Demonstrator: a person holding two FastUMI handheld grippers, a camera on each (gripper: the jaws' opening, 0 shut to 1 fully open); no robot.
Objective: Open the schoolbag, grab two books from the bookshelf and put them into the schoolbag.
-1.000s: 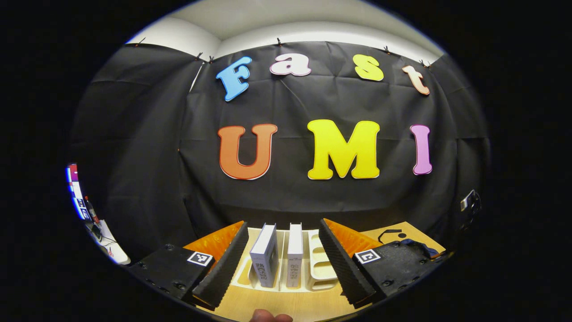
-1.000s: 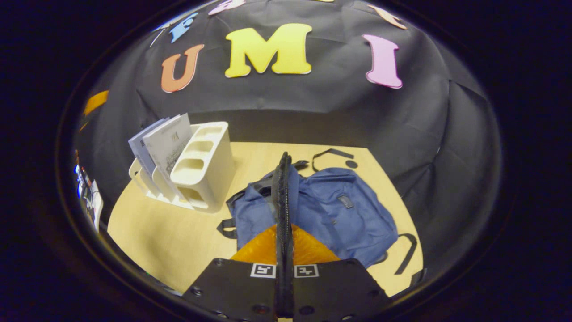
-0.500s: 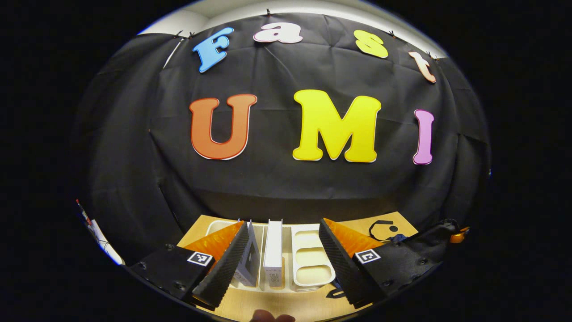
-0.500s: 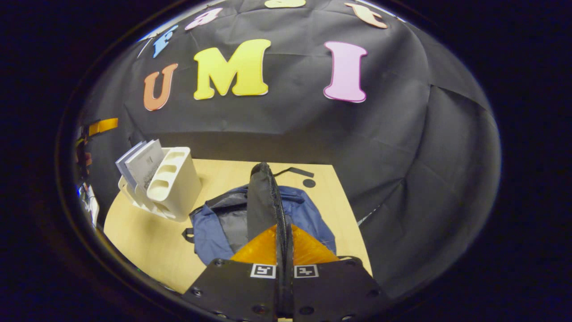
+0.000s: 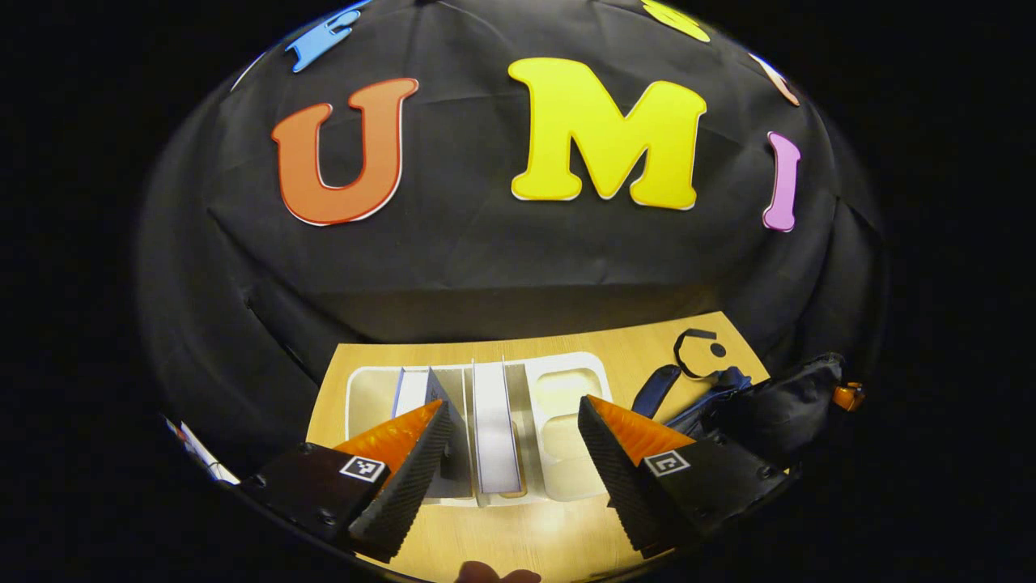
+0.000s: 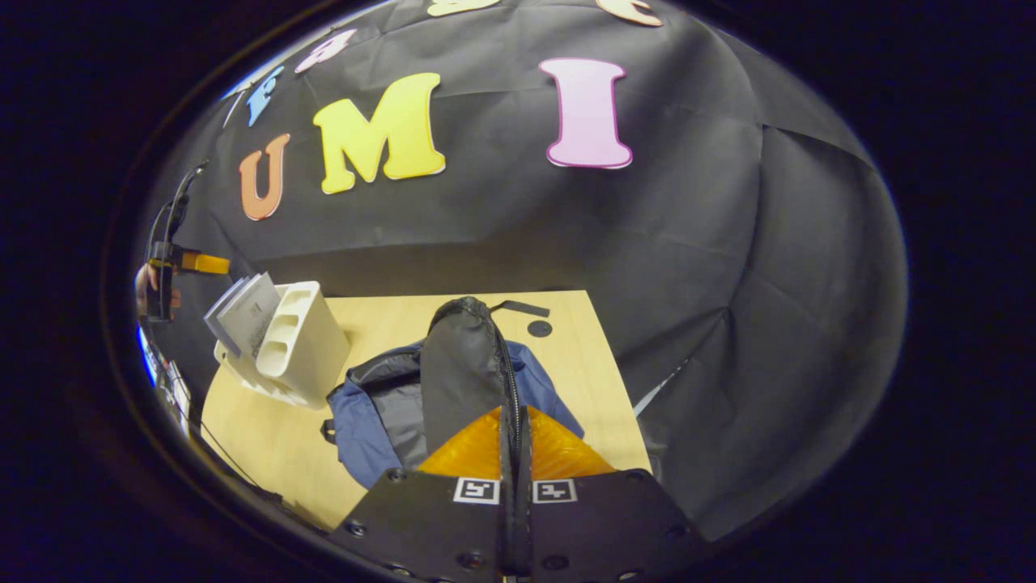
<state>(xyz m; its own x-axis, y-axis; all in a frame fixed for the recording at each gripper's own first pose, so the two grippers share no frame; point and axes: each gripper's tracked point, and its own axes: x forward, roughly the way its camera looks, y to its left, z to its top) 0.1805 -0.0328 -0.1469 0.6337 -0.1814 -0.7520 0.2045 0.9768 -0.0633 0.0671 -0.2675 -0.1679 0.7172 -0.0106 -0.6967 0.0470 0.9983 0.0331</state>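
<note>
While the right claw (image 6: 513, 421) pinches the schoolbag (image 6: 380, 405) flap upright, the left claw (image 5: 514, 453) gapes empty over upright books (image 5: 494, 421)

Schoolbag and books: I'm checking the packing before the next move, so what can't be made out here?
- Right gripper view: the schoolbag's inside is hidden by the raised flap the shut right gripper holds.
- Left gripper view: the left book is partly covered by the left gripper; the covers of both books are edge-on.
- Right gripper view: book print too small.
</note>
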